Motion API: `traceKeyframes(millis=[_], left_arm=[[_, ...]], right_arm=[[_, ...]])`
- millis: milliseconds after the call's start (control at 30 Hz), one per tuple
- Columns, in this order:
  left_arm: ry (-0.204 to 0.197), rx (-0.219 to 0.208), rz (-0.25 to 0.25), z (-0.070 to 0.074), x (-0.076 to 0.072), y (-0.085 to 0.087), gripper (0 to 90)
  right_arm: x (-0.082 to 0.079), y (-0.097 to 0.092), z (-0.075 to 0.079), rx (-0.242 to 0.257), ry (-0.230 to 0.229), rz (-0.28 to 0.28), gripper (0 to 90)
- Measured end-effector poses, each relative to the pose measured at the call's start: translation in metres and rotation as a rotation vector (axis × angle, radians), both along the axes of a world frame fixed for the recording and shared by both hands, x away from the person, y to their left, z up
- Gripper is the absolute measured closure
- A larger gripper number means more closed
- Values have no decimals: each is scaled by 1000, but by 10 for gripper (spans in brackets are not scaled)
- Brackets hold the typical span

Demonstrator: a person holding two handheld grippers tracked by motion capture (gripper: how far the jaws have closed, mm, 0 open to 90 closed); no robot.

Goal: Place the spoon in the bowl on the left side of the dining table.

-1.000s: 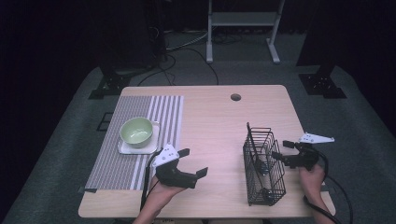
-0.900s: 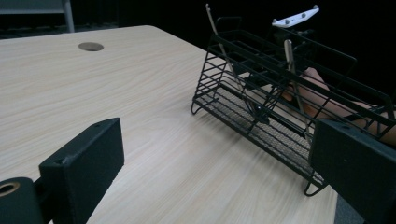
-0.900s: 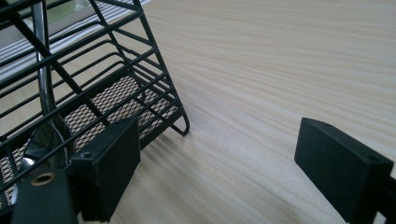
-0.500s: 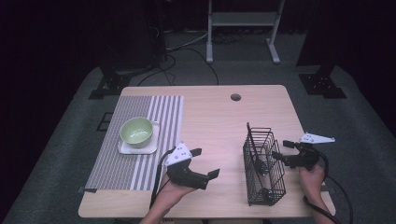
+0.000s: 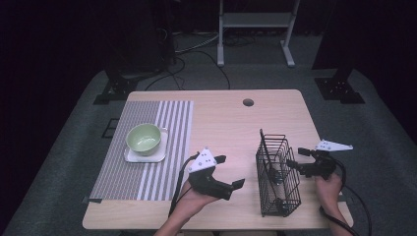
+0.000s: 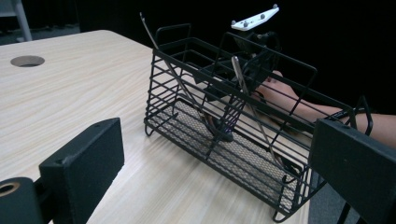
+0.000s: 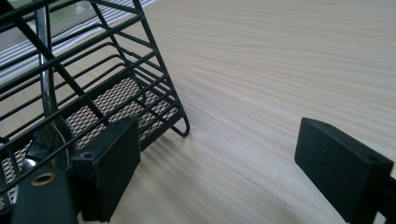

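A black wire basket (image 5: 278,174) stands on the right part of the wooden table (image 5: 226,123). Thin metal utensils (image 6: 243,88) lean inside it, their heads down on the mesh floor. My left gripper (image 5: 230,170) is open and empty, hovering just left of the basket with its jaws pointing at it; the left gripper view (image 6: 219,172) looks at the basket's long side (image 6: 233,121). My right gripper (image 5: 295,157) is open at the basket's right side, and its left jaw lies close to the wires (image 7: 93,79). A utensil handle (image 7: 46,93) shows through the bars.
A green bowl (image 5: 143,137) sits on a white square plate (image 5: 129,156) on a striped placemat (image 5: 147,177) at the left. A cable hole (image 5: 248,102) is near the table's far edge. Bare wood lies between the mat and the basket.
My left gripper has moved to the right, from beside the placemat toward the basket. The right gripper and the basket have stayed where they were.
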State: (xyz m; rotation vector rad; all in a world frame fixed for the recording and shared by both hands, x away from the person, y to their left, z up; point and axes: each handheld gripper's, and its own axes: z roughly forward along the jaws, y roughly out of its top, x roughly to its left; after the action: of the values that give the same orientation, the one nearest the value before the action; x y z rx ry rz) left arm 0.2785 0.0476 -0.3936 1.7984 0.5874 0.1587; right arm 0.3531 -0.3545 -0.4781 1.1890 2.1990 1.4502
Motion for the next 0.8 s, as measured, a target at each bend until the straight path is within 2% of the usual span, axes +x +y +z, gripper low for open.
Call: traceKeyframes(millis=[433,800], left_arm=[[9,9,-19,0,3,-11,27],[5,10,-45,2,4,-27,34]], right_arm=[[0,0,0,1,-3,1,133],[0,0,0,4,-7,2,133]])
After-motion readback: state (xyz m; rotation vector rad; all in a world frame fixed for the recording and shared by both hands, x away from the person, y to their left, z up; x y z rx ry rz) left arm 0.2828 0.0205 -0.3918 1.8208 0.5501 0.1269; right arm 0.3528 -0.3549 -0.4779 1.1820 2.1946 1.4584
